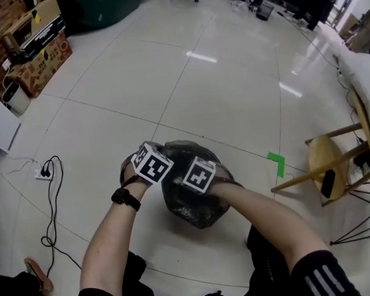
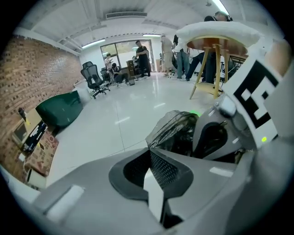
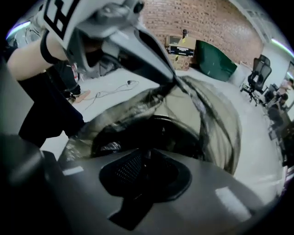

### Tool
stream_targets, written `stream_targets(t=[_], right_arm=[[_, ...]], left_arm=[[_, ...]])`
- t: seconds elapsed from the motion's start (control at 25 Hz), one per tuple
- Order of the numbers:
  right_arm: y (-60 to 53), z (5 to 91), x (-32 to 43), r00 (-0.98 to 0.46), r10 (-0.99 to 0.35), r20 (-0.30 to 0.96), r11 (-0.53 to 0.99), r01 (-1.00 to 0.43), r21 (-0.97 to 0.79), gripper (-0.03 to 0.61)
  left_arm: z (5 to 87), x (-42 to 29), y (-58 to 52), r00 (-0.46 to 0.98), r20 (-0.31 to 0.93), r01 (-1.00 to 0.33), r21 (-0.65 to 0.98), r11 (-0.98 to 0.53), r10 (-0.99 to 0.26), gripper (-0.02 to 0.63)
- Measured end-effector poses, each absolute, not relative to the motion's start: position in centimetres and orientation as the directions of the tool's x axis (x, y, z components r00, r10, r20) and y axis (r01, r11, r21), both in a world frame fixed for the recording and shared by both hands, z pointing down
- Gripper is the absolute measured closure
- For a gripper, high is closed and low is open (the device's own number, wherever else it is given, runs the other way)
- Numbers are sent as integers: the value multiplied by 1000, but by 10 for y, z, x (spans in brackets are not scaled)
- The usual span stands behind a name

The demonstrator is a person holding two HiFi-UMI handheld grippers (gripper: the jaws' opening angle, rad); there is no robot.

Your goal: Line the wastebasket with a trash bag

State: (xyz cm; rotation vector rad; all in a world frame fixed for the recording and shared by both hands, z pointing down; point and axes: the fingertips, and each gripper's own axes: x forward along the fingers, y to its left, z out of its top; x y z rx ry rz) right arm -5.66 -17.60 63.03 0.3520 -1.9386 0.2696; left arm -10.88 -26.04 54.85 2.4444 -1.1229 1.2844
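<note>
1. left gripper [image 2: 148, 149]: fingers pressed together, clamped on a thin fold of the trash bag [image 2: 173, 127]; film pulled taut up and away from the fingertips.
2. right gripper [image 3: 148, 155]: fingers drawn almost together on a dark fold of the same bag at their tips, as far as the dim view shows.
3. wastebasket [image 3: 158, 120] just beyond the right fingertips and below both pairs of fingers, standing on the pale tiled floor [image 1: 232, 93], black film draped loosely over its rim.
4. both pairs of fingers near each other above the wastebasket's mouth.
5. wooden stool [image 1: 331, 161] and green tape mark [image 1: 276, 162] well apart from the fingers, on the right gripper's side.
</note>
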Motion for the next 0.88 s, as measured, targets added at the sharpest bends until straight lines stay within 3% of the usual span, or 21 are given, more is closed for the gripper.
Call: stream_targets(t=[0.2, 0.6, 0.72, 0.88], right_arm=[[-192, 682, -56, -278, -132, 952, 972, -225, 69, 514], [-214, 766, -50, -227, -140, 964, 979, -178, 100, 520], [-216, 763, -52, -272, -137, 952, 977, -198, 84, 517], [-206, 723, -64, -406, -104, 908, 977, -214, 16, 444]], left_arm=[[569, -114, -259, 339, 787, -681, -172, -712, -515, 613], [605, -118, -260, 323, 823, -690, -133, -712, -467, 613], [613, -120, -258, 316, 834, -689, -126, -714, -452, 613], [618, -123, -256, 305, 843, -683, -131, -718, -444, 613]])
